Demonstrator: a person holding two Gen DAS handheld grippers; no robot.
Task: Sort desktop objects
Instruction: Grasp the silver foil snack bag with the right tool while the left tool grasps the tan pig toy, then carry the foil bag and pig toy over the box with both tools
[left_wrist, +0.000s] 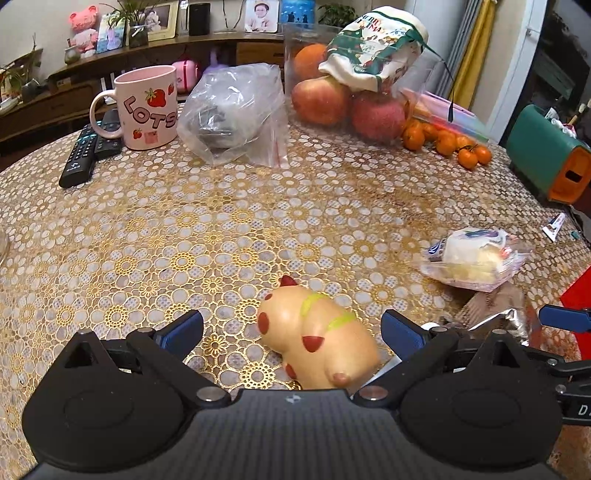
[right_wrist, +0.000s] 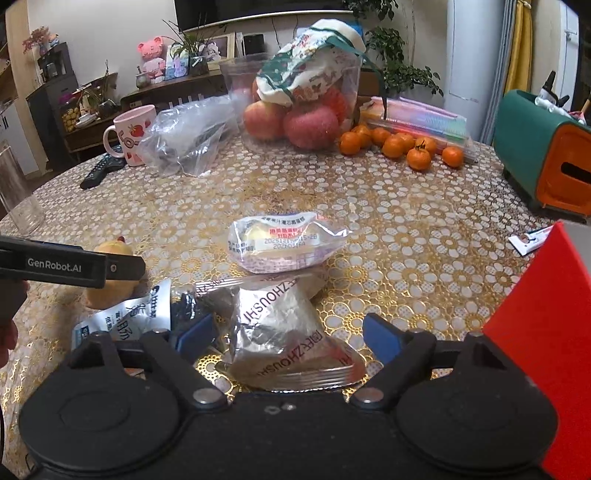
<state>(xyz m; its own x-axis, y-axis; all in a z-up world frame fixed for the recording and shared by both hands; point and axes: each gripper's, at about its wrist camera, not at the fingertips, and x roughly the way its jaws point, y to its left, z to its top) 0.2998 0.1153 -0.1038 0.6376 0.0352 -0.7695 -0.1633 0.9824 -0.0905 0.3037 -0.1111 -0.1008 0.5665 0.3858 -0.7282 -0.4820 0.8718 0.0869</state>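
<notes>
The left gripper (left_wrist: 291, 330) has its fingers spread wide around a toy pig (left_wrist: 317, 339) lying on its side on the table (left_wrist: 221, 221), without touching it. The right gripper (right_wrist: 288, 334) is also spread open, its fingers either side of a silver packet (right_wrist: 284, 339), just behind which lies a wrapped cake (right_wrist: 284, 242).

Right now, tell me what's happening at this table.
A person is sorting clutter with a handheld gripper in each hand. The left gripper has its jaws open around a yellow pig-shaped toy lying on its side on the table, not yet gripping it. The right gripper has its jaws open over a silver foil snack packet; a wrapped pastry sits just beyond. Nothing is lifted yet.
</notes>
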